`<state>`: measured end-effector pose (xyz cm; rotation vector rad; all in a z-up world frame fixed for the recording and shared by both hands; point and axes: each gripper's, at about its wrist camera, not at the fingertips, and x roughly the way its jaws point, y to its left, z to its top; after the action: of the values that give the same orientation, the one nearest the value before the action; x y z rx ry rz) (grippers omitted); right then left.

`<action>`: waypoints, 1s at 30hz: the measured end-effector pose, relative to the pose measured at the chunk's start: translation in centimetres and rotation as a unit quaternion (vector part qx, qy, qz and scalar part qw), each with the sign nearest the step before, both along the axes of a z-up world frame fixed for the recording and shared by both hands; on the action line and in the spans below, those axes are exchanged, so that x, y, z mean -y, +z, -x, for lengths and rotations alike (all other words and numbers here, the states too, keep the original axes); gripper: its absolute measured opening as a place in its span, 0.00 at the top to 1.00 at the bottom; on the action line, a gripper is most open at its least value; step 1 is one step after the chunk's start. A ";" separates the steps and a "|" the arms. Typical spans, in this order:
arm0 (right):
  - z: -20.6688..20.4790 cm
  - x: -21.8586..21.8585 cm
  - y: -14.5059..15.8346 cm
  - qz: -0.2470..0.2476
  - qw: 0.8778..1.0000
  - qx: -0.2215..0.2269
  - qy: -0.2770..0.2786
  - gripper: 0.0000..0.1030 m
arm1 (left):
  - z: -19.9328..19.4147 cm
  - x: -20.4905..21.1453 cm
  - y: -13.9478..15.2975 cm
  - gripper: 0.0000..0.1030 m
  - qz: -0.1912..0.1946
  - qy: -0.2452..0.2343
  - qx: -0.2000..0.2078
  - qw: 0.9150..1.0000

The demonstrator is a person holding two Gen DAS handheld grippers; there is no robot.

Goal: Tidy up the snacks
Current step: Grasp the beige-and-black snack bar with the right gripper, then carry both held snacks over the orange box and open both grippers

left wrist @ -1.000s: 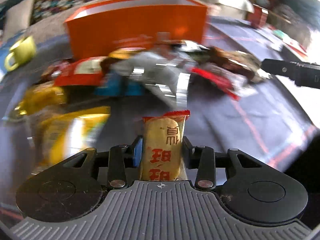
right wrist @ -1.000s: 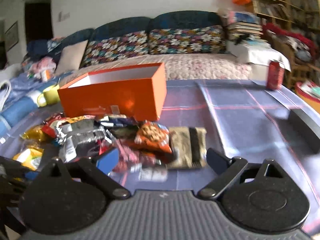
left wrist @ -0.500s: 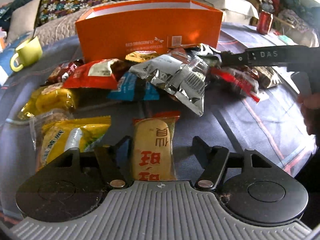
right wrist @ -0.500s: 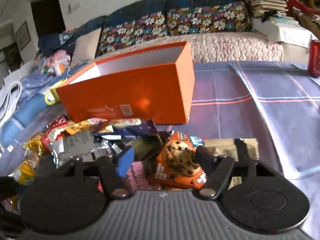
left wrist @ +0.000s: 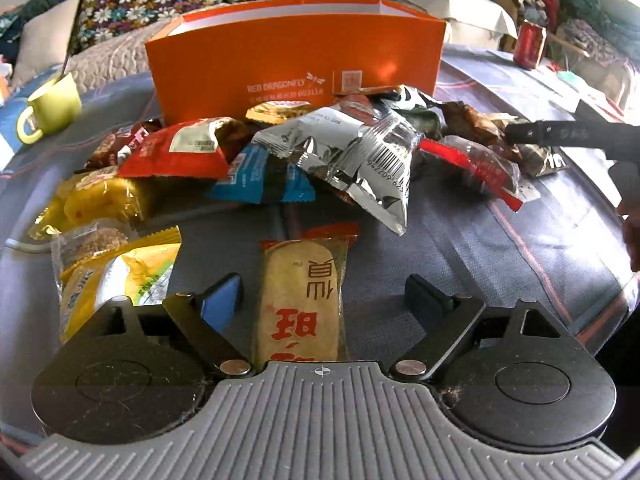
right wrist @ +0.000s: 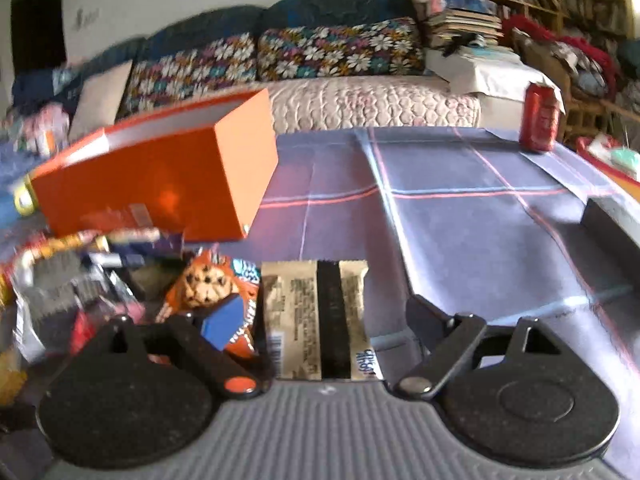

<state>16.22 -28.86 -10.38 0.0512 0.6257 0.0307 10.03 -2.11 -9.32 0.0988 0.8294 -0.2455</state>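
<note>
Left claw (left wrist: 322, 294) has just been opening — jaws wide, clear of the rice cracker packet (left wrist: 301, 296) lying between them on the worktop (left wrist: 460, 240). Right claw (right wrist: 320, 316) — jaws reopening, wide around the beige bar (right wrist: 316, 316).

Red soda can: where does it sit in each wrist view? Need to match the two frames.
Left wrist: red soda can upper right, on the table's far edge, right of the orange box.
Right wrist: red soda can upper right, at the table's far edge in front of the sofa.
Shared landmark: the orange box; it lies left of the can in both views.
</note>
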 end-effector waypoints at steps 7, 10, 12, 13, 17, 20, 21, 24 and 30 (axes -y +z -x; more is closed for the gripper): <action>-1.3 0.5 -0.5 0.007 1.000 -0.020 -0.019 0.23 | 0.3 0.0 -0.1 0.32 0.000 -0.004 0.001 1.000; -0.8 -0.7 -0.9 0.025 1.000 -0.013 0.007 0.24 | 0.4 0.0 -0.2 0.30 0.000 -0.002 0.002 1.000; -0.9 -0.6 -0.9 0.022 1.000 -0.013 0.007 0.25 | 0.4 0.0 -0.2 0.30 0.000 -0.003 0.002 1.000; -0.8 -0.6 -0.9 0.024 1.000 -0.014 0.008 0.27 | 0.3 -0.1 -0.2 0.30 0.000 -0.003 0.002 1.000; 0.2 -0.1 -0.6 0.016 1.000 -0.008 0.007 0.49 | 0.7 -0.3 0.3 0.85 0.004 -0.012 0.016 1.000; 1.1 -0.1 -0.5 0.013 1.000 -0.011 0.008 0.49 | 0.8 -1.0 0.7 1.00 0.010 -0.020 0.006 1.000; 2.1 -0.1 -0.3 -0.009 1.000 -0.011 0.010 0.49 | 1.0 -1.3 0.7 1.00 0.013 -0.019 0.004 1.000; 3.5 -0.4 -0.5 -0.013 1.000 -0.007 0.009 0.46 | 1.6 -1.7 0.7 0.90 0.008 -0.018 0.006 1.000; 3.6 -1.1 -0.8 0.010 1.000 -0.004 0.016 0.36 | 1.9 -2.2 0.4 0.61 -0.001 0.002 -0.001 1.000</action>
<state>12.64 -27.75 -11.16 0.0228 0.6341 0.0555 8.09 0.12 -8.91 0.0979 0.8327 -0.2413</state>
